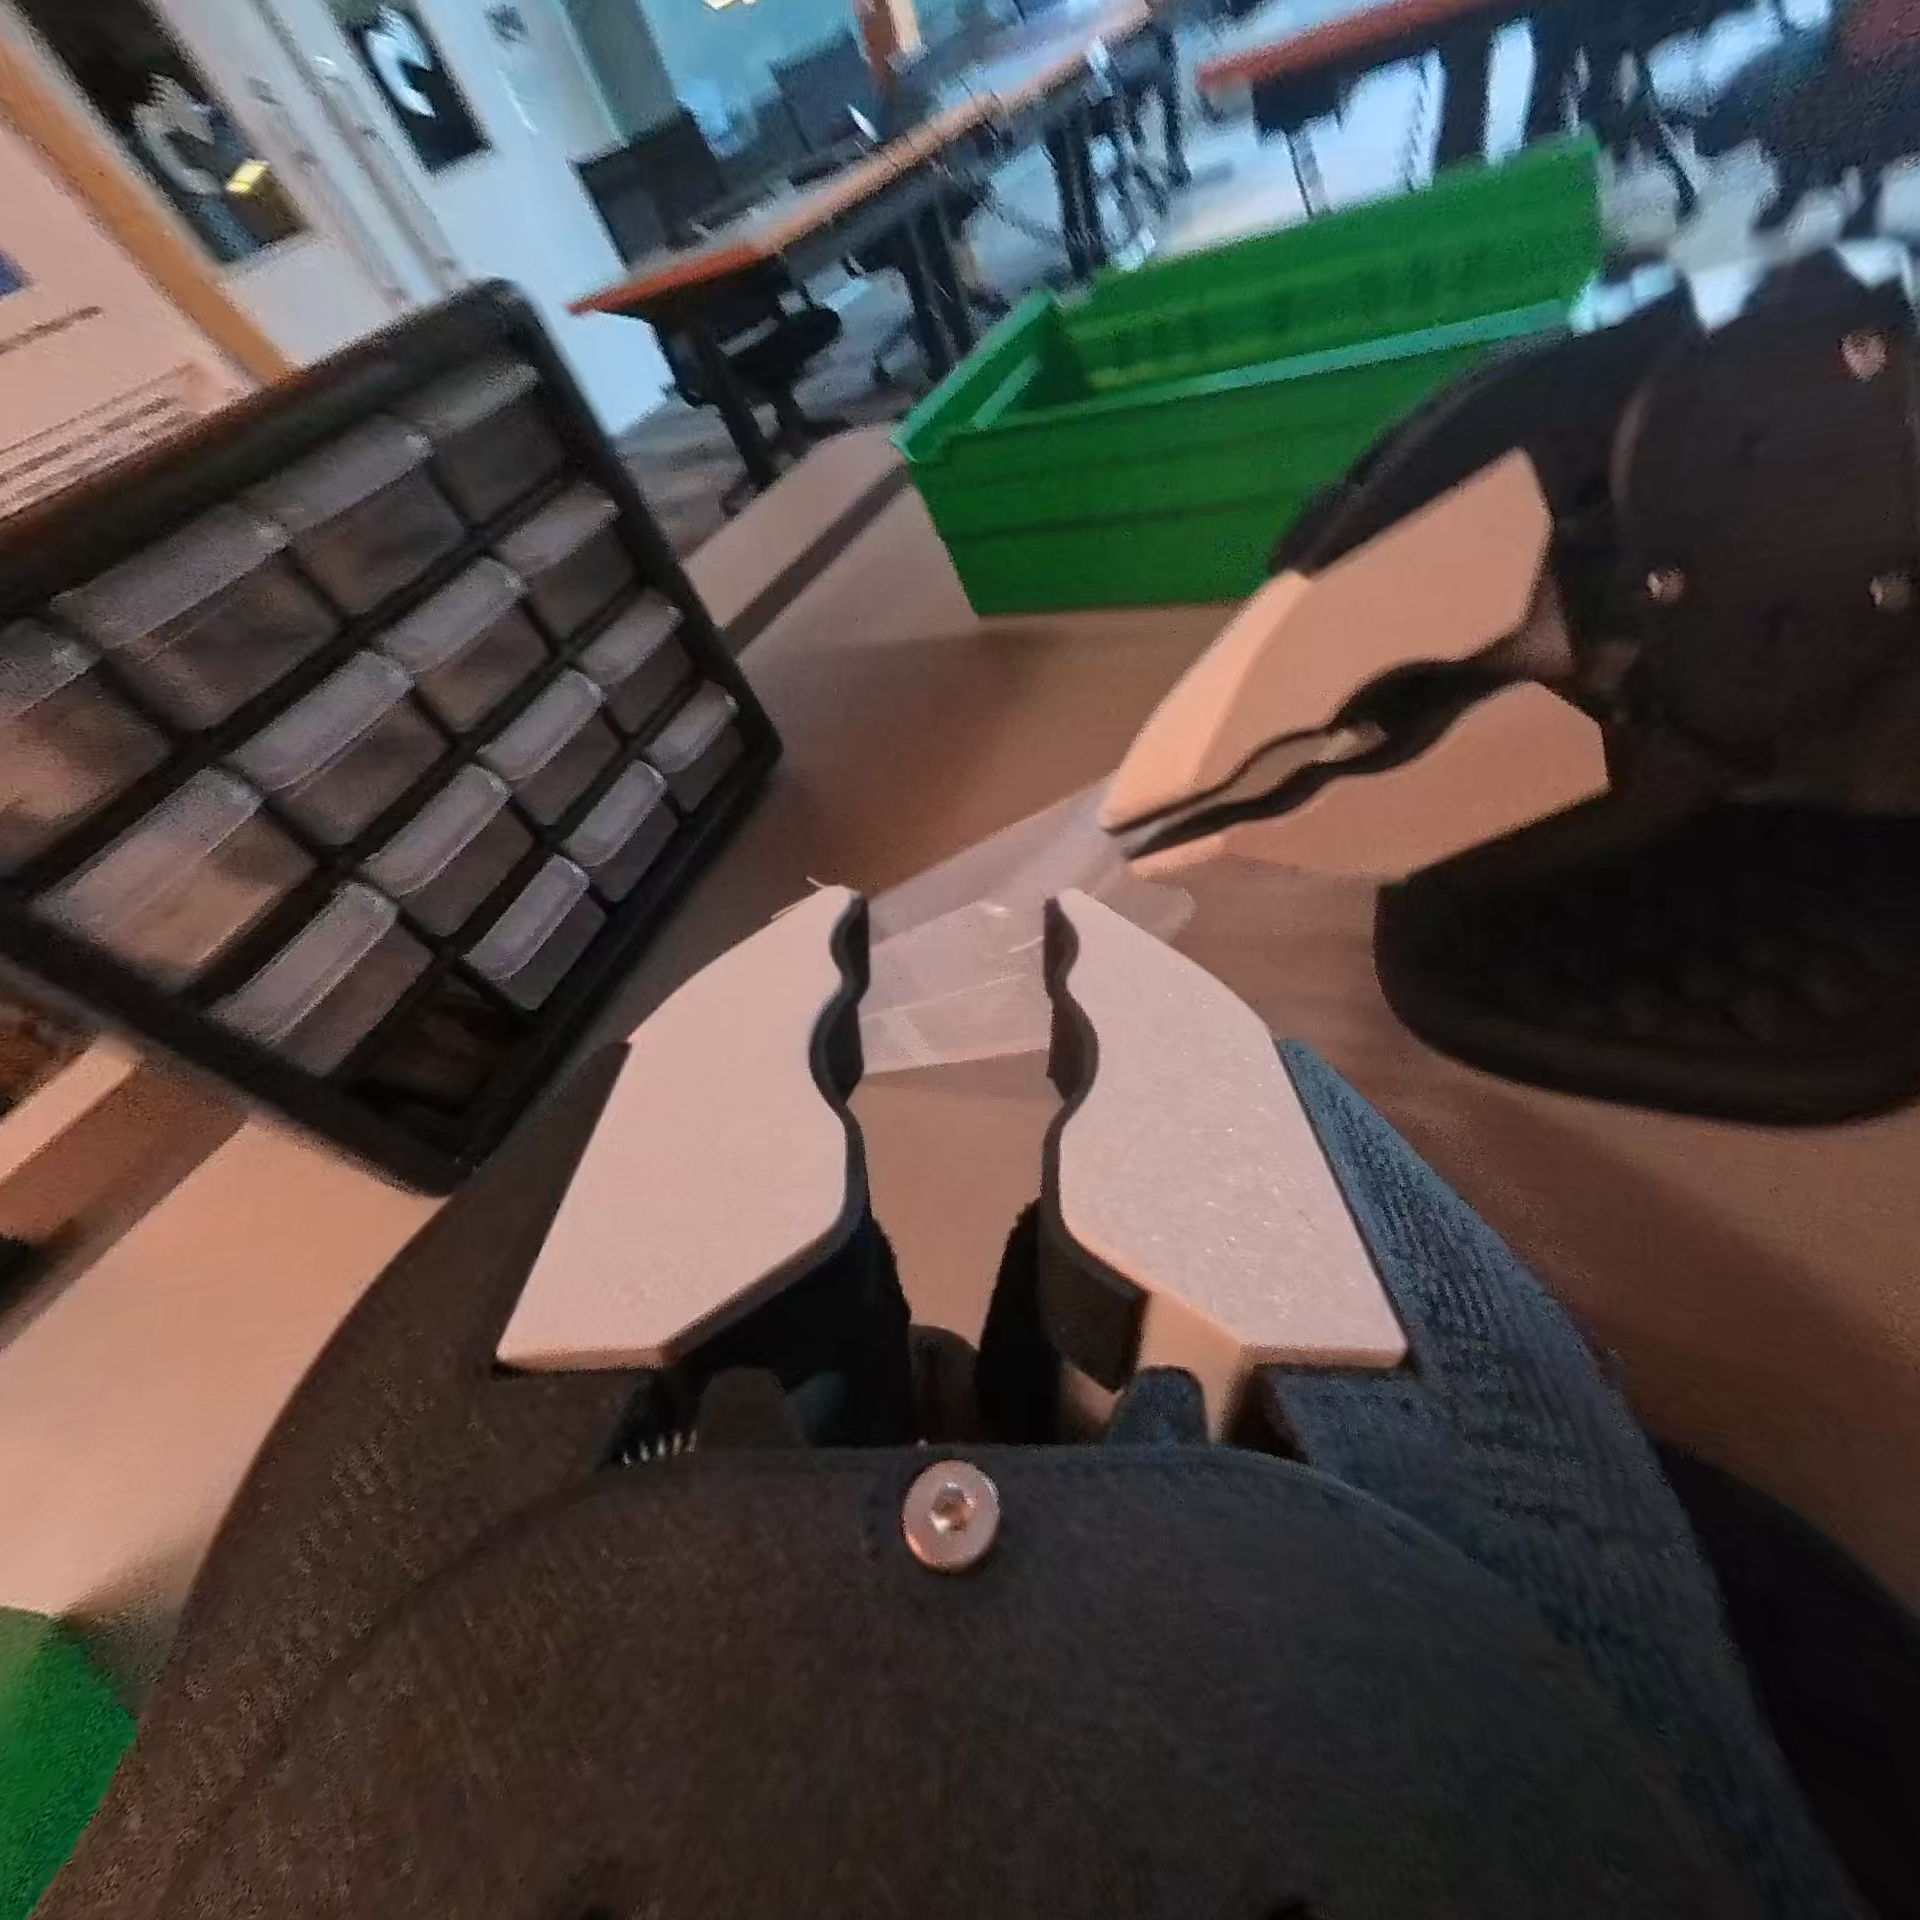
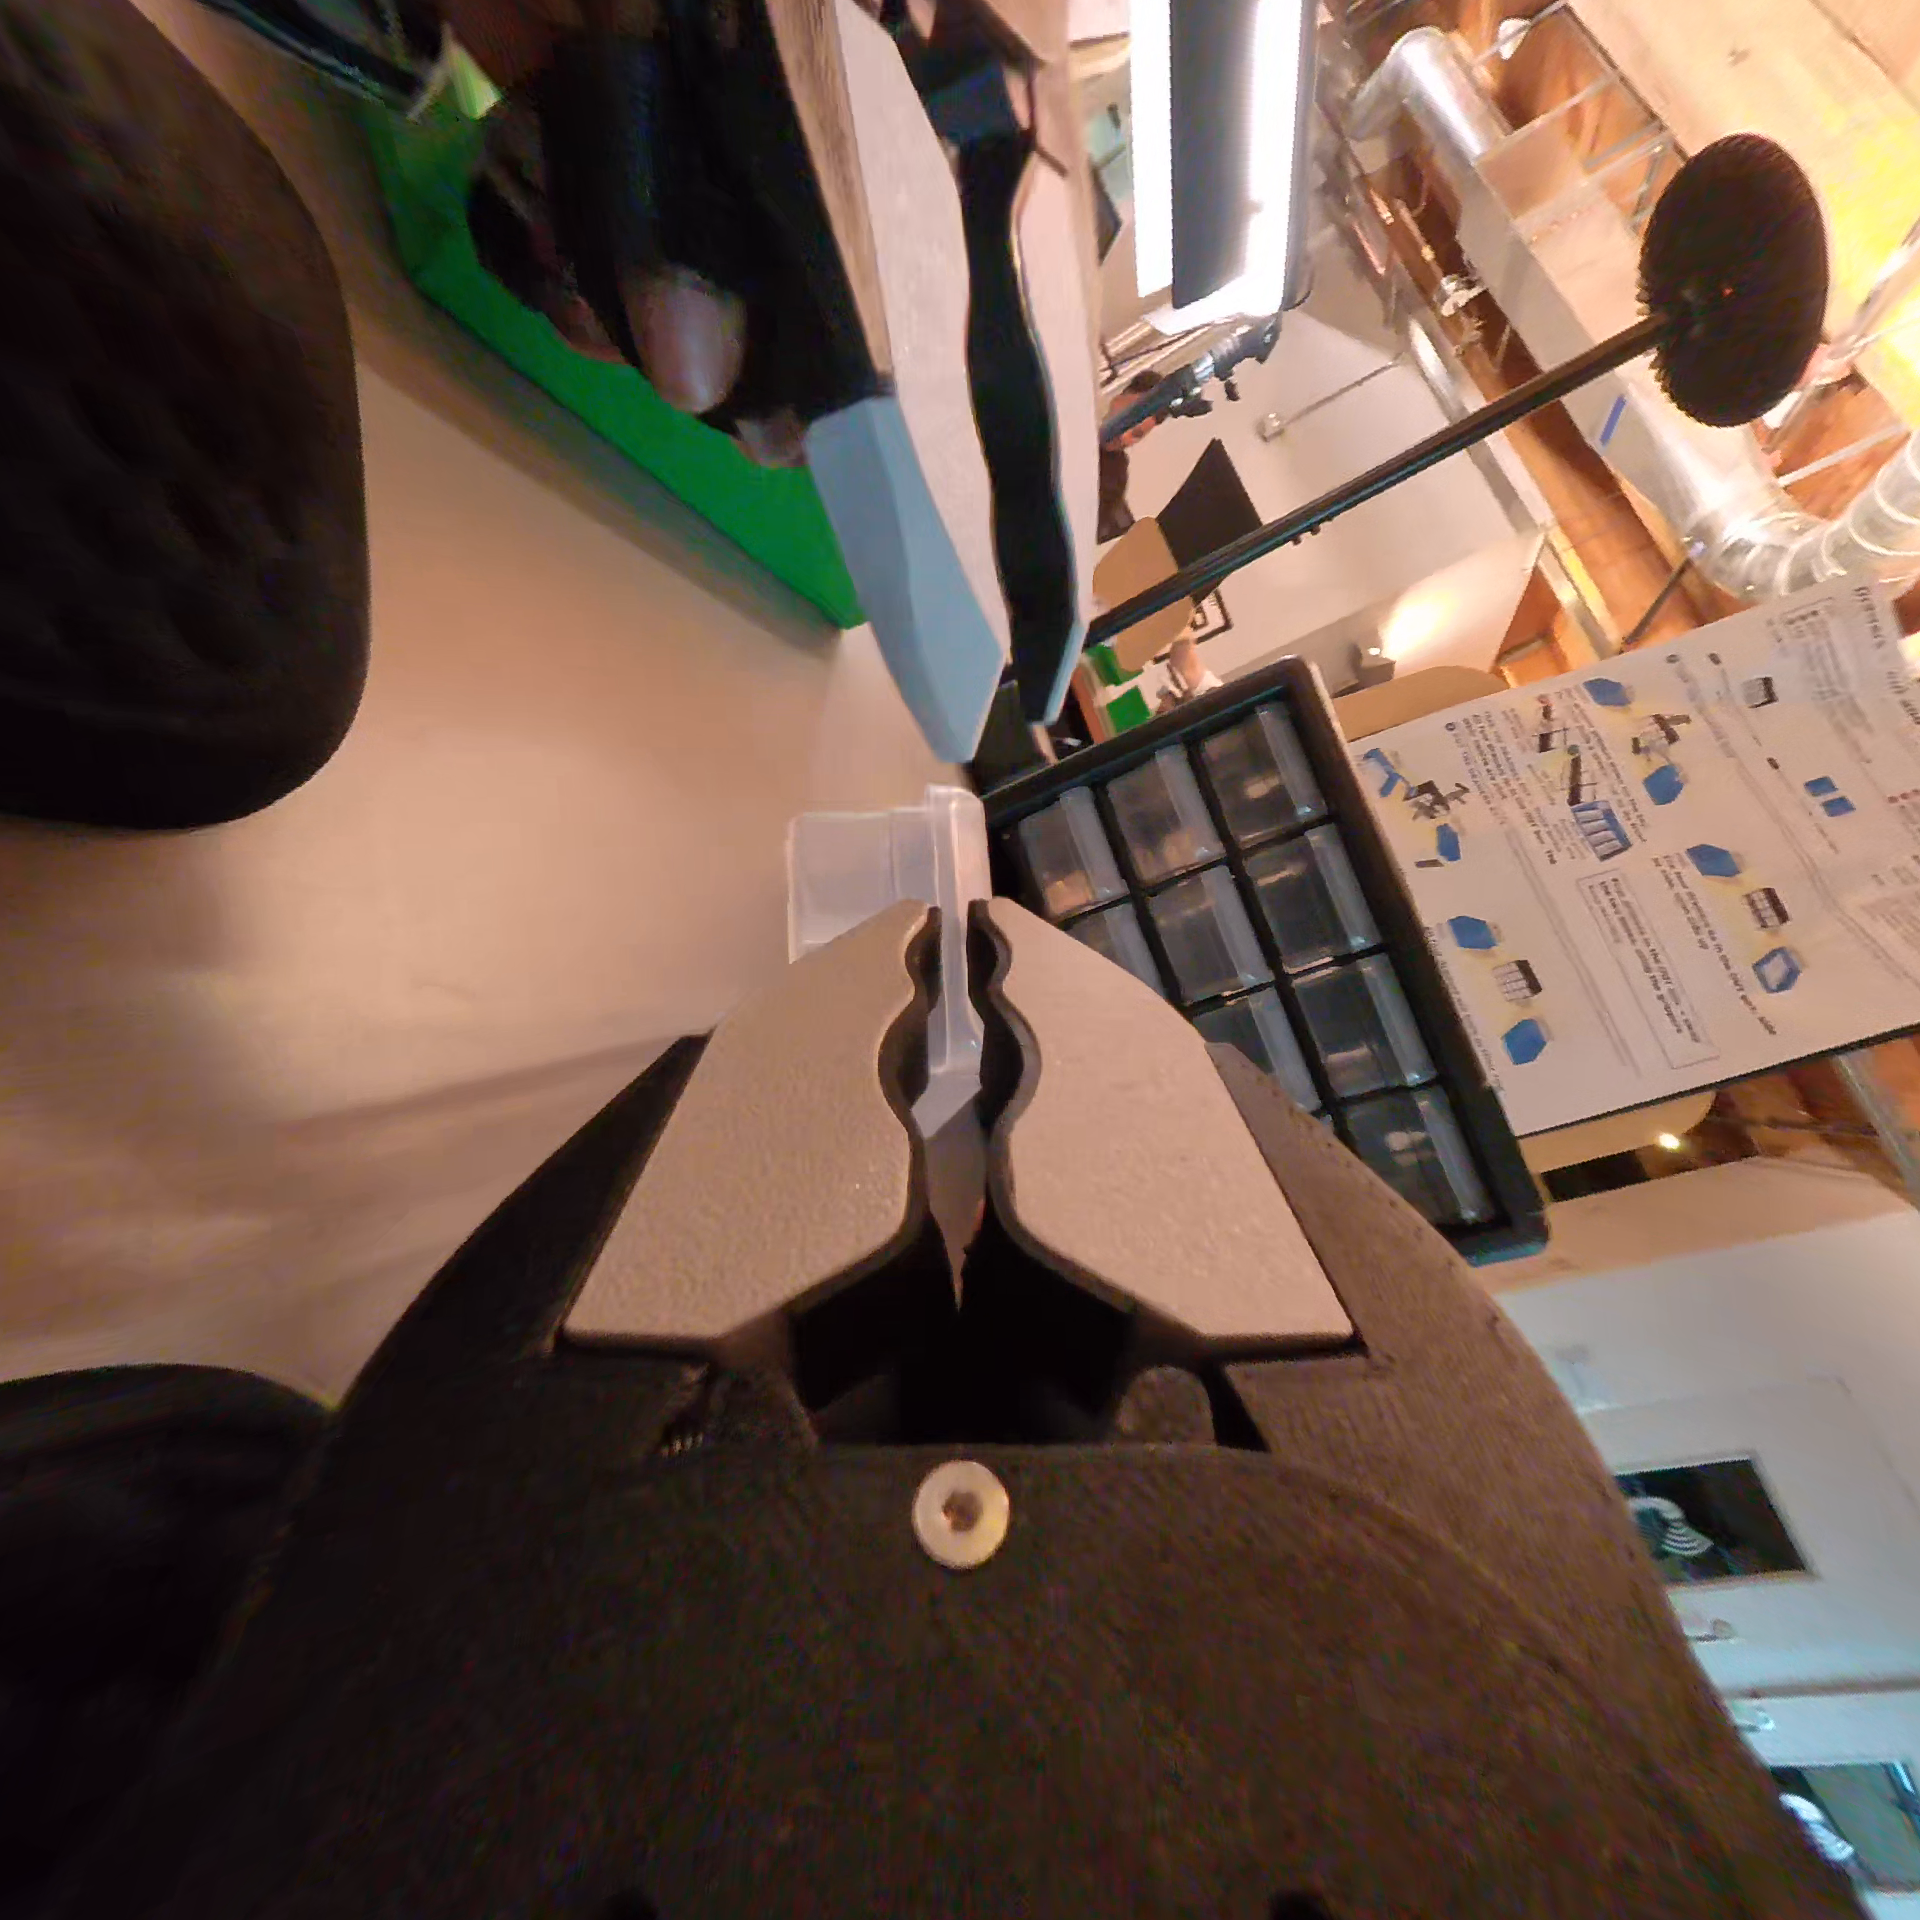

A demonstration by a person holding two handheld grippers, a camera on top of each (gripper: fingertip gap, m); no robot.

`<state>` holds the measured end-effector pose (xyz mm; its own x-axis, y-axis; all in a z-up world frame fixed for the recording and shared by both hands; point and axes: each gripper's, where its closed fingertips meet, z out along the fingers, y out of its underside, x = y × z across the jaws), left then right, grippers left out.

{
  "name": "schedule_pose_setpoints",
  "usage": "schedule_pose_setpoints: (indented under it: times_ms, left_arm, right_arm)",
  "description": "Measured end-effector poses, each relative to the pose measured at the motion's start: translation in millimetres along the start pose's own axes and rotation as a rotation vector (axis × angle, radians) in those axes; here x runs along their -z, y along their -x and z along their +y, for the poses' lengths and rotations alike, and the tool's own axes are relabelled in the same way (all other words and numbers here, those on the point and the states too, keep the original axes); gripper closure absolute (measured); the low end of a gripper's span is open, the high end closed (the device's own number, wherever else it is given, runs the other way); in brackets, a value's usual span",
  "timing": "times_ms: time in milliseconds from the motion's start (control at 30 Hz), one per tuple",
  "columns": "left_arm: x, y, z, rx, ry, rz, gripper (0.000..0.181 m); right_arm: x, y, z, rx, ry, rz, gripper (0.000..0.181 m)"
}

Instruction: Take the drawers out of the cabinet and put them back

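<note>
On the far left I am seeing the cabinet (image 1: pixel 343 707), a black frame of small clear drawers, standing on the tan surface (image 1: pixel 1039 675) and looking tilted in my left wrist view. Right of the cabinet, my left gripper (image 1: pixel 954 914) is pointing forward and low over the surface, its jaws standing apart with nothing clamped. A clear drawer (image 1: pixel 966 977) is lying just ahead of those jaws, out of the cabinet. Further right of the cabinet, my right gripper (image 1: pixel 1117 831) is coming in from the side, rolled over so its fingers are stacking one above the other, jaws pressing on the drawer's thin front lip. In my right wrist view the cabinet (image 2: pixel 1278 956) is sitting just beyond that drawer (image 2: pixel 883 873). Behind, right of the cabinet, a green bin (image 1: pixel 1226 457) is resting.
</note>
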<state>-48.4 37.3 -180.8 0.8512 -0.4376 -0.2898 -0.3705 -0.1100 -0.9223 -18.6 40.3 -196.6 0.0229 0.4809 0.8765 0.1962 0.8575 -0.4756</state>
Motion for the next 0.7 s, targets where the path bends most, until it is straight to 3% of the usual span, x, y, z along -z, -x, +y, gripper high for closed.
schedule_pose_setpoints:
  times_ms: [33,133,233,300,700]
  left_arm:
    - [2,8,-3,0.066,-0.036,-0.032,0.144]
    - [5,33,-4,0.412,-0.161,-0.105,0.121]
    - [2,42,1,0.869,-0.286,-0.013,0.112]
    - [-2,42,5,1.057,-0.31,0.075,0.11]
    - [-9,45,21,1.24,-0.303,0.082,0.11]
  right_arm:
    - [1,-4,-1,0.003,-0.004,0.017,0.177]
    - [3,-18,-4,0.007,-0.019,0.082,0.178]
    - [5,-26,-6,0.008,-0.027,0.119,0.179]
    - [5,-30,-5,-0.004,-0.025,0.133,0.179]
    - [4,-51,-6,0.077,-0.014,0.223,0.181]
